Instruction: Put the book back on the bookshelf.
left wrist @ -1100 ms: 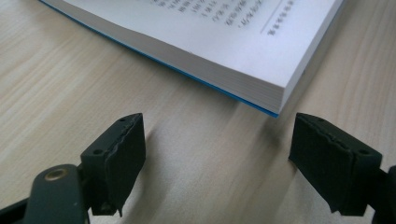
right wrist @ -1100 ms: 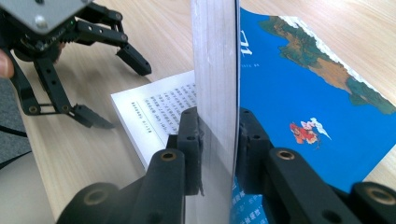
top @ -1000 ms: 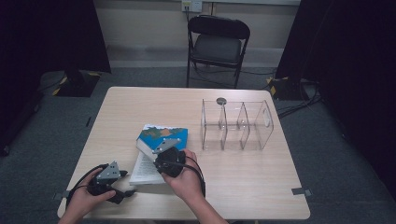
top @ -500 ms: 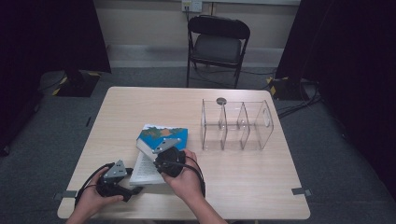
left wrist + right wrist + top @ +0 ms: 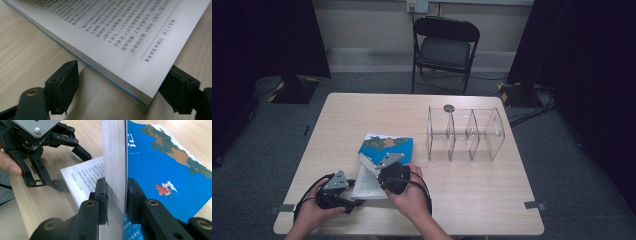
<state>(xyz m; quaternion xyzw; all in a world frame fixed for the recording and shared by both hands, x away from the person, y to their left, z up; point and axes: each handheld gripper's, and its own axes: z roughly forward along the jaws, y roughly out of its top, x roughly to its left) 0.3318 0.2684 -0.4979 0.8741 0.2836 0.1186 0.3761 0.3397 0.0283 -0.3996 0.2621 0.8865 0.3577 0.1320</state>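
Both claws work on the same book [image 5: 384, 150], which lies open near the front left of the table [image 5: 472, 200]. Right claw [image 5: 116, 192] has its jaws pinched tight on a thick sheaf of pages together with the blue cover, holding that part lifted on edge above the rest; in the right gripper view the page edges stand upright between the two black jaws, with the blue cover and its painted landscape on the far side. Left claw [image 5: 120, 87] sits low at the near corner of the flat half, its jaws apart with the corner of the printed page [image 5: 120, 32] and the stack under it between them; they have just been closing in a little, and I cannot tell whether either one touches the paper. From above, the left claw lies just left of the flat white pages, the right one over their top. A clear plastic rack [image 5: 464, 134] with dividers stands well apart to the right, and a folding chair [image 5: 444, 47] is beyond the table.
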